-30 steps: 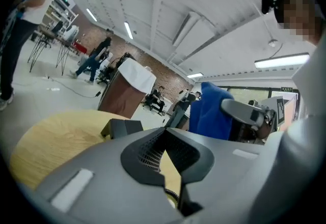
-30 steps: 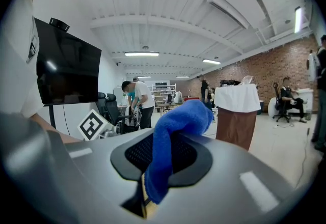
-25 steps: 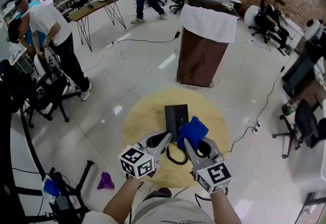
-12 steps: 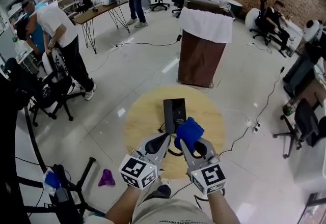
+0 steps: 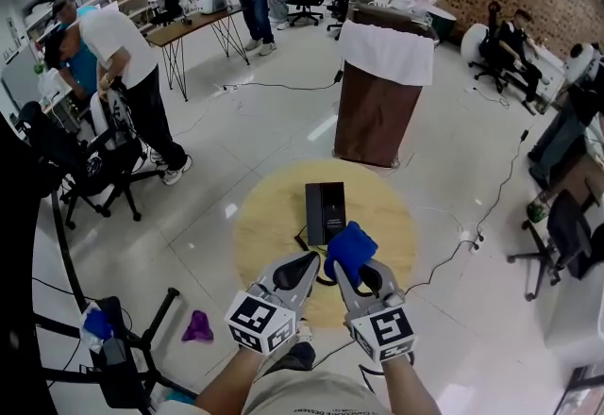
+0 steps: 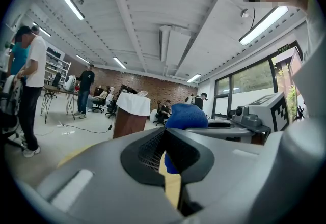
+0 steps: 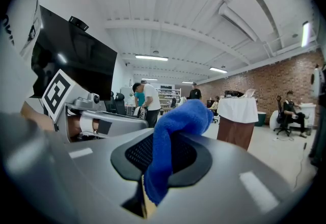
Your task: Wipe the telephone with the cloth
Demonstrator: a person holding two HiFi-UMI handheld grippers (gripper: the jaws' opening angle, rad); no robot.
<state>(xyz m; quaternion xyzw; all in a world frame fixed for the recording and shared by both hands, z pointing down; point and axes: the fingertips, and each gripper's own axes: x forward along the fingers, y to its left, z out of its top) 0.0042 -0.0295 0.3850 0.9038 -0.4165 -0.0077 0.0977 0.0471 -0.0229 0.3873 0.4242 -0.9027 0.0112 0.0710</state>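
Note:
A black telephone lies on the round wooden table, its cord curling at the near end. My right gripper is shut on a blue cloth, held just above the telephone's near end. The cloth bulges out from between the right jaws. My left gripper is shut with nothing in it, close beside the right one, left of the cloth. Both grippers point upward and away in their own views, so the telephone is hidden there.
A brown stand with a white cover stands beyond the table. A purple rag lies on the floor at the left, near a black stand. People and office chairs are at the left and back. Cables cross the floor at the right.
Both grippers with the blue cloth have drawn back a little toward me, off the telephone's near part. The head view has shifted slightly.

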